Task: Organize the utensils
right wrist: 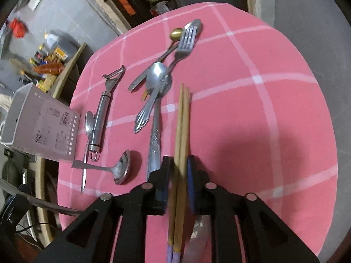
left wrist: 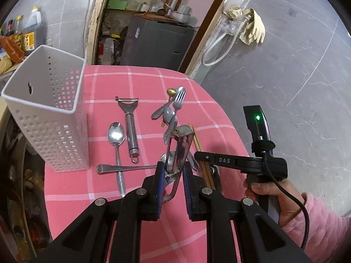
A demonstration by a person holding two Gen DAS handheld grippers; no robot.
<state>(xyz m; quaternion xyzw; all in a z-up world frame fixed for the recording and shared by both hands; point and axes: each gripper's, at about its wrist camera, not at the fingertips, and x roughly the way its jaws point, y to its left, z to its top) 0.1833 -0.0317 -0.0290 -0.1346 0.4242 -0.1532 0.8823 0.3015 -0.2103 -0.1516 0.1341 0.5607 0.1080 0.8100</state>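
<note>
My left gripper point(left wrist: 172, 171) is shut on a steel grater-like tool point(left wrist: 180, 145) and holds it upright above the pink checked table point(left wrist: 219, 118). My right gripper point(right wrist: 178, 164) is closed around a pair of wooden chopsticks point(right wrist: 182, 127) that lie along the cloth; its body shows in the left wrist view point(left wrist: 241, 160). A white perforated utensil holder point(left wrist: 47, 111) stands at the table's left. A spoon point(left wrist: 116, 135), a peeler point(left wrist: 129, 122), a ladle point(right wrist: 122, 167) and a pile with a fork point(left wrist: 178, 100) lie on the cloth.
The table's round edge curves off to the right over grey floor point(left wrist: 296, 109). A shelf with bottles and packets point(left wrist: 19, 37) sits at the far left. An open doorway with a dark cabinet point(left wrist: 153, 41) lies behind the table.
</note>
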